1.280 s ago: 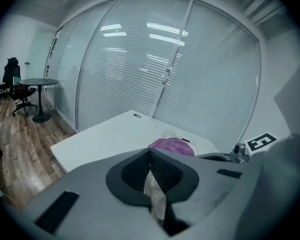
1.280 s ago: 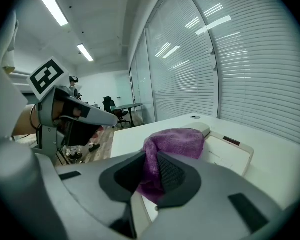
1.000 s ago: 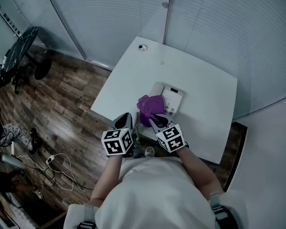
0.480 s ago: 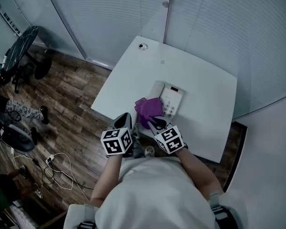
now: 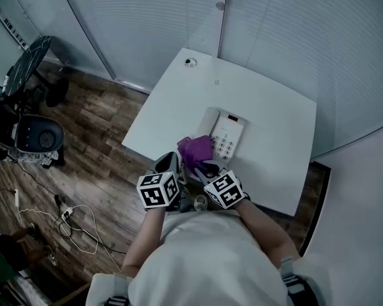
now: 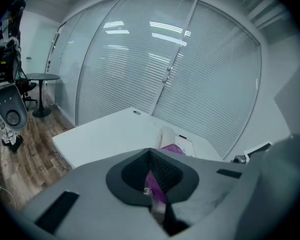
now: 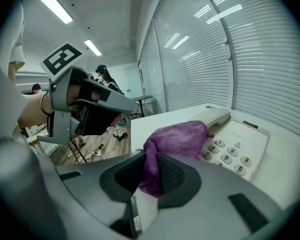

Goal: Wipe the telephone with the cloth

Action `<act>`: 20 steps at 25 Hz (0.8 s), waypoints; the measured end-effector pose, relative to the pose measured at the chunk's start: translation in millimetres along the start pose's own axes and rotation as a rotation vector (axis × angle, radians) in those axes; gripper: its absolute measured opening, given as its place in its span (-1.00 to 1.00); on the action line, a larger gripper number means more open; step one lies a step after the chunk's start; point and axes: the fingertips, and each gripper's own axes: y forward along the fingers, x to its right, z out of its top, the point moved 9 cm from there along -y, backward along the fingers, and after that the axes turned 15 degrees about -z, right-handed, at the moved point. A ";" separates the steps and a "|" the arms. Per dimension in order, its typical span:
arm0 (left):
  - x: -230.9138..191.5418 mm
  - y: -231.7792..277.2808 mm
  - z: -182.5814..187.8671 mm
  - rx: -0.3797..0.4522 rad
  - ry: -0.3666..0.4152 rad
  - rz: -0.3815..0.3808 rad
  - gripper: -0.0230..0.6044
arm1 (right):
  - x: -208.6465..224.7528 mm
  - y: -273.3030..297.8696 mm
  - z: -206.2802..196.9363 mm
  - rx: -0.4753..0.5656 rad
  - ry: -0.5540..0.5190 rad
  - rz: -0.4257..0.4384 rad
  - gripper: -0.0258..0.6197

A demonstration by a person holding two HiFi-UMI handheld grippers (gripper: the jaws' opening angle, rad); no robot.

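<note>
1. Head view: the telephone (image 5: 230,134) sits near the middle of the table (image 5: 268,101), and the cloth (image 5: 195,149) is bunched on its 8 o'clock corner.
2. Our right gripper (image 7: 152,174) is clamped tight on the cloth's near end. The rest drapes over the near end of the handset (image 7: 217,116) and touches the edge of the keypad (image 7: 230,154).
3. Our left gripper (image 6: 151,176) hangs at the cloth's 7 o'clock, jaws pressed together. A thin purple sliver shows in their seam, and we cannot tell what it is.
4. We judge the wiping under way. Only the handset side is covered, while the keypad and the 12 o'clock end lie bare, so most of the telephone seems left to do.
</note>
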 end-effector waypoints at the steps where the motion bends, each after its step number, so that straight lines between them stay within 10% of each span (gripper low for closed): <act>1: 0.3 0.0 -0.2 -0.001 0.001 -0.001 -0.86 | 0.0 -0.5 0.4 0.002 -0.001 0.000 -0.67; 20: 2.7 9.1 6.3 -0.030 0.033 -0.037 -0.86 | 28.9 -56.1 43.3 0.223 0.109 -0.120 -0.67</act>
